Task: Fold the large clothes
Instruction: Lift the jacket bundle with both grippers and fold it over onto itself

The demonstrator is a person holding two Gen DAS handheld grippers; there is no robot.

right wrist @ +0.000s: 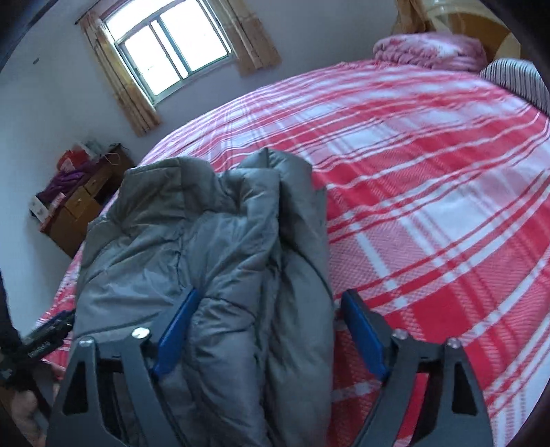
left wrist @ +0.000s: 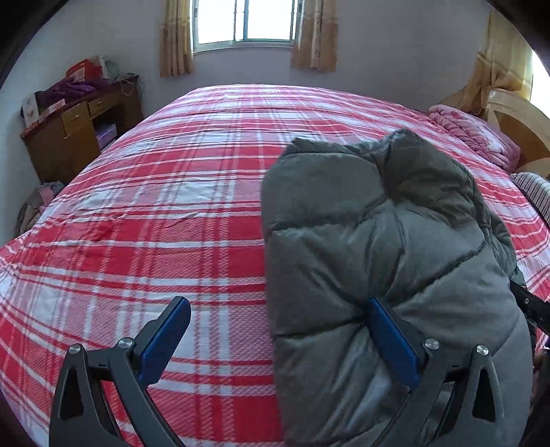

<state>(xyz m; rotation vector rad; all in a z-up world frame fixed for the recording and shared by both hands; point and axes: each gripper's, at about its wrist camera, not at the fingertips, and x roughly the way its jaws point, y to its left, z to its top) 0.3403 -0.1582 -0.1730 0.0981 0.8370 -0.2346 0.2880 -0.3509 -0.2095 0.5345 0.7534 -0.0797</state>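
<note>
A grey padded jacket [left wrist: 388, 247] lies folded into a thick bundle on the red plaid bed [left wrist: 172, 220]. My left gripper [left wrist: 278, 319] is open at the bundle's left edge; its right finger presses against the jacket and its left finger is over the bedspread. In the right wrist view the jacket [right wrist: 220, 240] lies between the open jaws of my right gripper [right wrist: 270, 309], whose fingers straddle the near end of the bundle. The right gripper's tip [left wrist: 529, 306] shows at the jacket's right edge in the left wrist view. The left gripper [right wrist: 44, 340] shows at the far left of the right wrist view.
A pink quilt [left wrist: 474, 130] and a striped pillow [left wrist: 532, 192] lie by the wooden headboard [left wrist: 515, 117]. A wooden desk [left wrist: 75, 127] with clutter stands by the left wall. Clothes [left wrist: 34, 206] lie on the floor beside the bed. A window [left wrist: 244, 20] is on the far wall.
</note>
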